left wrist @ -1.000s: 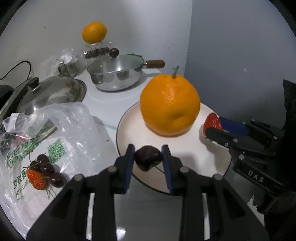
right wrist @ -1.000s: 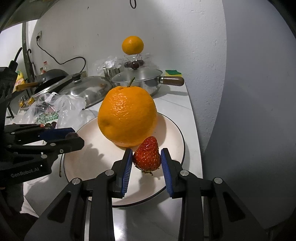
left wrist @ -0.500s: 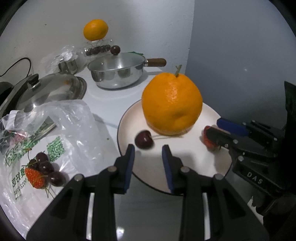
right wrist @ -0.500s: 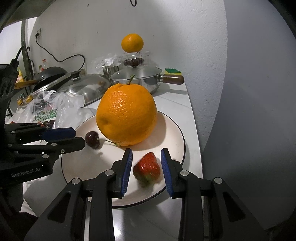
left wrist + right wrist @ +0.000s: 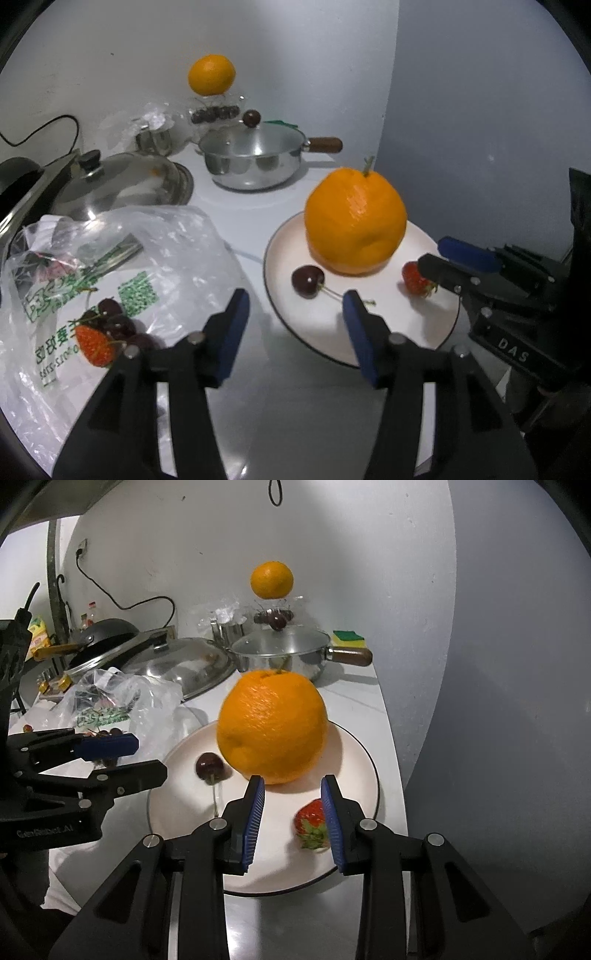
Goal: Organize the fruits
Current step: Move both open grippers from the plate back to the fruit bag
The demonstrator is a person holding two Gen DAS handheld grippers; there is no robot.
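While the sorting was clearly under way, it looked only partly done. Of everything on the counter, the white plate (image 5: pixel 436 332) held three pieces: the big orange (image 5: pixel 354 221) stood at its middle, a dark cherry (image 5: pixel 307 281) lay just beside the orange with its stem trailing toward the near rim, and a strawberry (image 5: pixel 312 821) lay on the plate's right side, leaves toward the camera. To the left of the plate, the plastic bag (image 5: pixel 122 266) still kept a second strawberry (image 5: pixel 94 345) and several dark cherries (image 5: pixel 118 321), so I judged that those were what remained to be moved. The left gripper (image 5: pixel 295 317) had just been opening; its jaws stood apart with nothing between them, the cherry lying free ahead of it. The right gripper (image 5: pixel 291 801) was released too: the strawberry sat low between its blue pads, close to the right one, but the left pad was clear of it, so it was not clamped. A smaller orange (image 5: pixel 272 579) sat far back on a clear container, apart from the plate.
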